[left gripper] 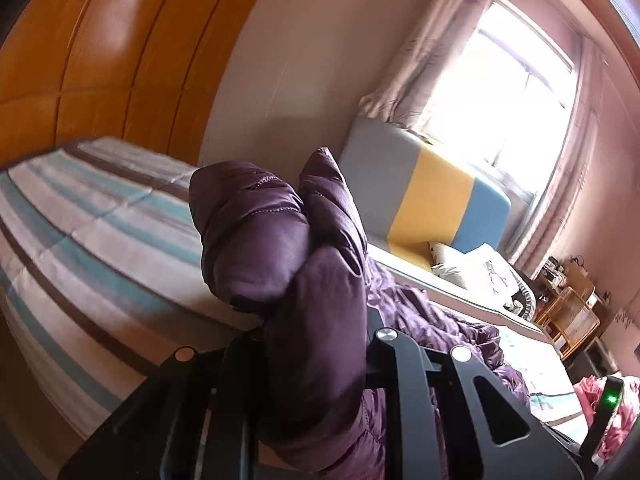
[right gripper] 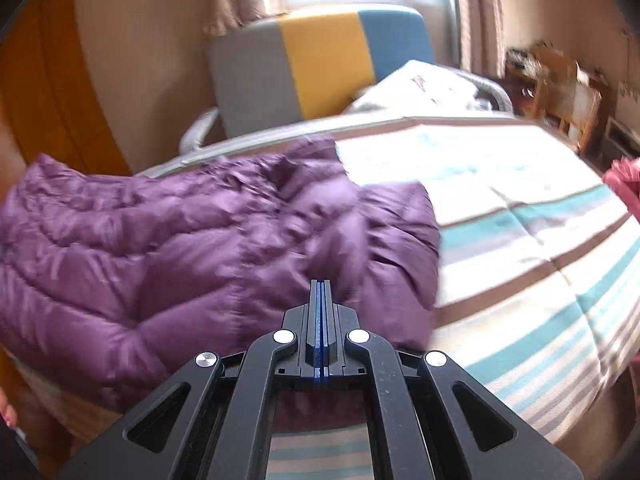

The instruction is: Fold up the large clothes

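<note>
A purple quilted down jacket [right gripper: 208, 240] lies spread on the striped bed [right gripper: 520, 240], taking up its left half. My right gripper [right gripper: 321, 284] is shut with nothing between its fingers and hovers just above the jacket's near right part. In the left wrist view, my left gripper [left gripper: 316, 344] is shut on a thick bunch of the jacket [left gripper: 280, 248] and holds it lifted above the bed [left gripper: 80, 240]; the fabric hides the fingertips. The rest of the jacket trails down to the right.
A grey, yellow and blue headboard cushion [right gripper: 320, 64] stands at the bed's far end with pillows [right gripper: 432, 84] beside it. A wooden wardrobe [left gripper: 100, 40] is left. Cluttered wooden shelves [right gripper: 560, 92] stand at right. A pink garment [right gripper: 624, 184] lies at the bed's right edge.
</note>
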The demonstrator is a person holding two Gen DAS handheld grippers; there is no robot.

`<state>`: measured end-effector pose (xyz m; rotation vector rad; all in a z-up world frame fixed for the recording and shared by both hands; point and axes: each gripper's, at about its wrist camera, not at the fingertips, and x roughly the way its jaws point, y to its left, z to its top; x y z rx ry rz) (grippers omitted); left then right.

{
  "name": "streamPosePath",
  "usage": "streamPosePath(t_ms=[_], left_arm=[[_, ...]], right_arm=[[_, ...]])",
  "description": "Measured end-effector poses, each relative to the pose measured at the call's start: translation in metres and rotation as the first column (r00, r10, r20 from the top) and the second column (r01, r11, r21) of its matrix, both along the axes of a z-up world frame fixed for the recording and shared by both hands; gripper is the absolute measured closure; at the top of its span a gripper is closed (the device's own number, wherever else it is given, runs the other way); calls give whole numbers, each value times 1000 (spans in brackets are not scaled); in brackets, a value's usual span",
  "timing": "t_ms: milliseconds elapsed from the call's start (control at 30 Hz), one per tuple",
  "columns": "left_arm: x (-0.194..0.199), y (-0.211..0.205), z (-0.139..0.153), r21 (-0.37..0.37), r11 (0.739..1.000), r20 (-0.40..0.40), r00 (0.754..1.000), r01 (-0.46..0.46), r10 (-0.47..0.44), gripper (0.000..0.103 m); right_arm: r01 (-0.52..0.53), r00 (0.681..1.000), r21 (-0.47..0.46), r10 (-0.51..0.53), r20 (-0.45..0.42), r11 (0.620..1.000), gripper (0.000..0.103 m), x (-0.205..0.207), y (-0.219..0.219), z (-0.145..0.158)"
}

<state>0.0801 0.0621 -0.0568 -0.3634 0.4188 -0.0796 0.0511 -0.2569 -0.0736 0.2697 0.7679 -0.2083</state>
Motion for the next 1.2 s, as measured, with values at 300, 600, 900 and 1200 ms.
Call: streamPosePath(t_ms=[300, 600, 900, 1200], left_arm=[[-5, -53, 30, 163, 984, 73, 994, 73, -86, 85], [-11, -125, 51, 272, 939, 96, 965, 211, -245, 84], [-11, -187, 43, 302, 871, 35, 909, 387, -416, 84], [-10, -238, 5, 310, 782, -87, 836, 540, -542, 84]], right_arm=[[4, 997, 35, -7, 78, 999, 103, -15, -19, 14], [174, 981, 60, -178, 75, 983, 103, -34, -77, 25], [244, 969, 79, -245, 10, 967, 103, -41, -100, 9], [261, 965, 106, -262, -6, 959, 103, -45, -113, -1]])
